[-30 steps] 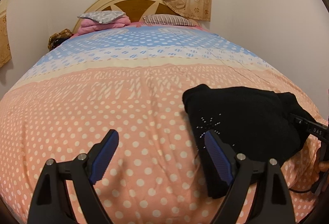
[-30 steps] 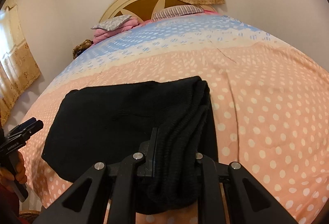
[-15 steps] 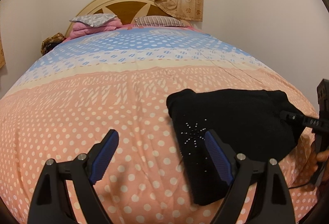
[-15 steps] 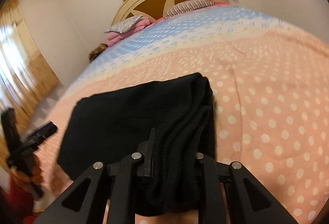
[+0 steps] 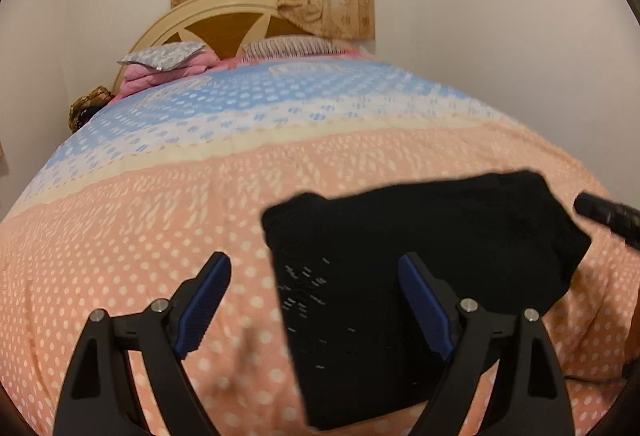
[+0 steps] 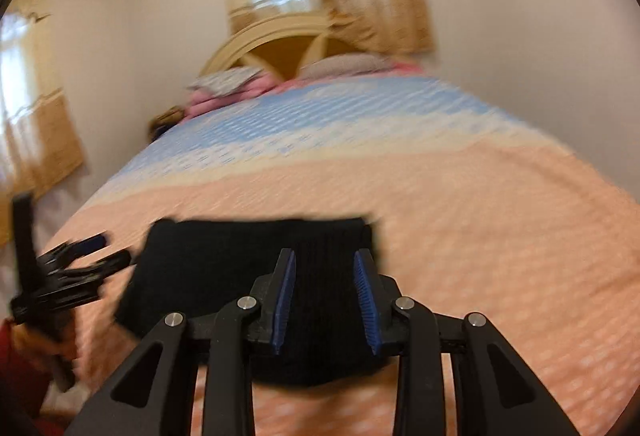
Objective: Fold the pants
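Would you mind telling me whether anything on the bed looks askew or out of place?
Nothing stands out. The black pants lie folded in a compact rectangle on the polka-dot bedspread, pillows by the headboard.

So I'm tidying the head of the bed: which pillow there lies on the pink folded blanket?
The grey patterned pillow at left; the striped pillow lies directly on the bed.

Your right wrist view is smeared throughout. The folded black knit pants (image 5: 420, 276) run off the left view's bottom edge, partly behind your left hand-held gripper (image 5: 316, 300).
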{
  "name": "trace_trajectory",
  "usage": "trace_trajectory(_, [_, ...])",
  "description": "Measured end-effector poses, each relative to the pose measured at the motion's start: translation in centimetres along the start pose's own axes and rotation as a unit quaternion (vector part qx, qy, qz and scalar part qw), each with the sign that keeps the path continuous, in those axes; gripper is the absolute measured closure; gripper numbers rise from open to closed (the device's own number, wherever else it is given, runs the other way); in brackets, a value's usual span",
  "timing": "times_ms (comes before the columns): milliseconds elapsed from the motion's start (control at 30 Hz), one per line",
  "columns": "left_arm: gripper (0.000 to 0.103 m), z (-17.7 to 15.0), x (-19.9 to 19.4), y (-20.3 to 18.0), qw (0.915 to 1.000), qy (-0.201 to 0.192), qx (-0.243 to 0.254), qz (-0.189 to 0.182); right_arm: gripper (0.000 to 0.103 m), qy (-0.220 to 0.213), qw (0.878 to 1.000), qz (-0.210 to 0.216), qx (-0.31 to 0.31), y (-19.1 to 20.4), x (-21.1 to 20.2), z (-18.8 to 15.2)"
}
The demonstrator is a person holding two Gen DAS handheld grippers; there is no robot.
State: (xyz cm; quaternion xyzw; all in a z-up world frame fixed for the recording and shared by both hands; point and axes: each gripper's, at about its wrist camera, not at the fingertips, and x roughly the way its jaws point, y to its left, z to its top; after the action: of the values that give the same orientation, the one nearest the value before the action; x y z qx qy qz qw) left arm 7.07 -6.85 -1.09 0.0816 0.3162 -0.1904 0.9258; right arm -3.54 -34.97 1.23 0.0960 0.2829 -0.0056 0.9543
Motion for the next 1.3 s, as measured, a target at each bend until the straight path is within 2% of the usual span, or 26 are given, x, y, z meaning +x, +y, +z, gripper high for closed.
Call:
trace_trajectory(33, [0.014, -0.4, 0.7, -0.6, 0.9999, 0.016, 0.003, 0.006, 0.071, 0.021, 1.0, 0.001, -0.003, 0.6, 1.0, -0.9])
trace_trajectory(133, [0.014, -1.7, 2.6, -1.5, 0.998, 0.057, 0.014, 0.024, 0.071, 0.08, 0.996, -0.034, 0.005, 0.4, 4.0, -3.1])
trace_trajectory(200, [0.008, -2.1, 3.0, -1.2, 0.9977, 0.059, 0.002, 0.033, 0.071, 0.057, 0.998, -0.023, 0.027, -0.3, 4.0, -3.7])
trace_trajectory(267, [0.0, -2.0, 2.9, -0.7, 0.997, 0.065, -0.012, 0.041, 0.071, 0.056, 0.998, -0.019, 0.037, -0.7, 3.9, -3.8])
trace_trajectory(400, [0.0, -1.9, 2.6, -0.1, 0.9962, 0.074, -0.027, 0.038, 0.071, 0.05, 0.998, -0.016, 0.043, -0.6, 3.5, -3.6])
trace_trajectory(500, [0.0, -1.9, 1.7, -0.2, 0.9965, 0.067, -0.011, 0.048, 0.071, 0.039, 0.996, -0.001, 0.078, -1.3, 2.5, -3.4])
trace_trajectory(667, [0.0, -1.2, 1.1, -0.5, 0.9967, 0.059, -0.008, 0.055, 0.07, -0.012, 0.995, -0.012, 0.094, -1.3, 0.6, -1.9])
trace_trajectory(700, [0.0, -1.1, 0.9, -0.6, 0.9967, 0.058, -0.008, 0.056, 0.069, -0.017, 0.995, -0.015, 0.093, -1.1, 0.4, -1.6])
trace_trajectory(767, [0.0, -0.9, 0.6, -0.8, 0.9969, 0.053, -0.006, 0.059, 0.058, -0.021, 0.995, -0.012, 0.093, -0.5, 0.4, -1.2])
trace_trajectory(833, [0.0, -0.8, 0.3, -0.9, 0.9968, 0.052, -0.001, 0.062, 0.033, -0.023, 0.995, -0.014, 0.092, 0.2, 0.5, -1.2])
trace_trajectory(967, [0.0, -0.8, 0.4, -1.0, 0.9958, 0.062, -0.001, 0.068, 0.032, -0.027, 0.997, -0.025, 0.071, 1.8, 1.1, -1.3])
trace_trajectory(1033, [0.0, -0.9, 0.4, -0.9, 0.9949, 0.073, -0.006, 0.07, 0.032, -0.024, 0.997, -0.059, 0.052, 2.3, 1.2, -1.5])
trace_trajectory(1100, [0.0, -1.0, 0.1, -0.9, 0.9954, 0.071, -0.01, 0.064, 0.032, -0.024, 0.996, -0.073, 0.044, 2.4, 1.0, -1.6])
trace_trajectory(1233, [0.0, -0.7, -0.4, -1.6, 0.9972, 0.062, -0.005, 0.04, 0.032, -0.003, 0.994, -0.098, 0.05, 1.6, 1.1, -2.0])
trace_trajectory(1300, [0.0, -0.6, -0.5, -1.8, 0.9978, 0.063, -0.008, 0.022, 0.032, 0.002, 0.993, -0.09, 0.071, 0.4, 1.1, -2.2])
